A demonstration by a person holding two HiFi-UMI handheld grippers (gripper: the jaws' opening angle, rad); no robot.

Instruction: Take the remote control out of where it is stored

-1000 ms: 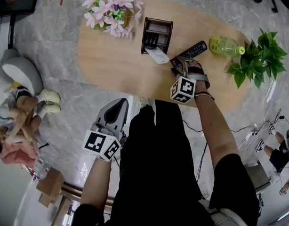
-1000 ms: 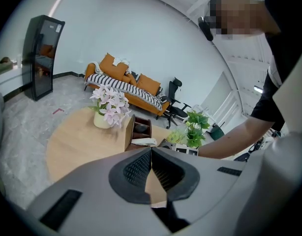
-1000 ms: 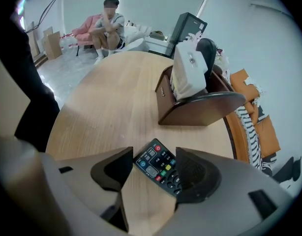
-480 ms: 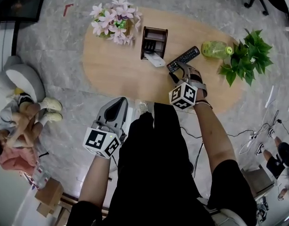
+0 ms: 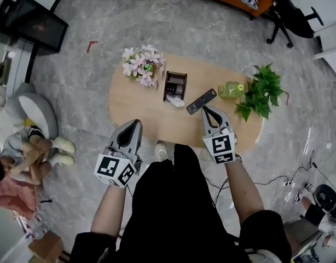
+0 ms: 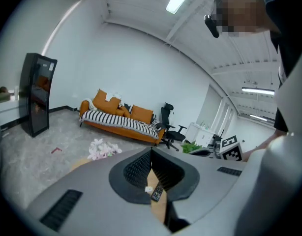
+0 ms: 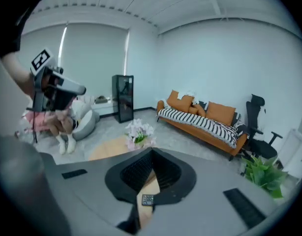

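Find the black remote [image 5: 201, 101] flat on the bench [image 5: 135, 106], out of the holder [image 5: 174, 85], between it and the green bottle [image 5: 231, 89], and askew to the bench's long edge. Note a white remote [image 5: 177, 100] just beside the holder's near end; cannot tell whether touching. Cannot make out what, if anything, sits inside the holder.

Read the right gripper [image 5: 207, 110] as closed: jaws pressed together tip to tip, nothing between them, just short of the black remote's near end and apart from it. Read the left gripper [image 6: 151, 155] the same way: jaws together, empty, held off the bench's near edge, well apart from everything on it.

Judge the removal done for the black remote, to go by how it lies.

Expect a light, stiff plastic bar: smooth and probably slippery on the sides, soft only at the buttons, not fragile. To lift it, open the jaws and come down from above. Pinch across the narrow width, on the two long side edges, near the middle for balance. Avoid a hold at one end, which would likely let it swing. Keep clear of the button face.
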